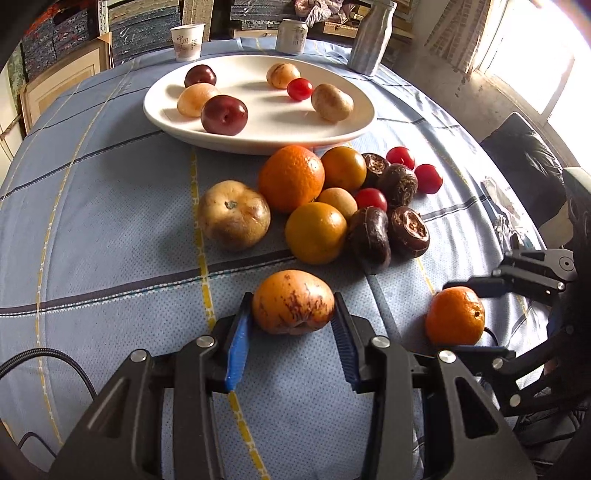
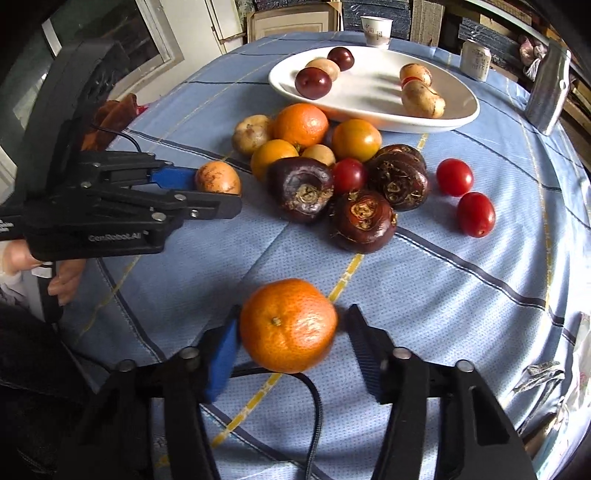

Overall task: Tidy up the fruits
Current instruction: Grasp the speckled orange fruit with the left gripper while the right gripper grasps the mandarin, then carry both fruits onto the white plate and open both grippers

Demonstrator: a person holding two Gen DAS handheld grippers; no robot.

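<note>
- Cluttered room: stacked boxes and frames behind, bright window at one side; round worktop (image 1: pixel 110 221) under blue checked cloth.
- White plate (image 1: pixel 258 140) at far side holds two dark plums (image 1: pixel 224 114), three tan fruits and one cherry tomato (image 1: pixel 299 89).
- Behind plate: paper cup (image 1: pixel 187 41), can (image 1: pixel 291 36), metal bottle (image 1: pixel 371 37).
- Loose pile just in front of plate: orange (image 1: pixel 291 178), two yellow-orange fruits, a small tan one, four dark water chestnuts (image 2: pixel 364 221), three more cherry tomatoes, and a big brownish fruit (image 1: pixel 233 215) on the pile's left in the left wrist view.
- Left gripper (image 1: pixel 293 332): pinching a speckled orange-brown fruit (image 1: pixel 293 307), blue pads touching both sides, fruit low over the cloth; can't tell if it's lifted.
- Right gripper (image 2: pixel 290 350): tangerine (image 2: pixel 288 325) sits between the fingers; left blue pad is on the skin, right pad looks just short of it. Frame is blurred there, so contact isn't certain.
- Tangerine is near the worktop's front edge, well apart from pile; speckled fruit is to its left, nearer the pile.
- Hand (image 2: pixel 22 266) visible on the left gripper's handle in the right wrist view.
- Black cable runs under right gripper.
</note>
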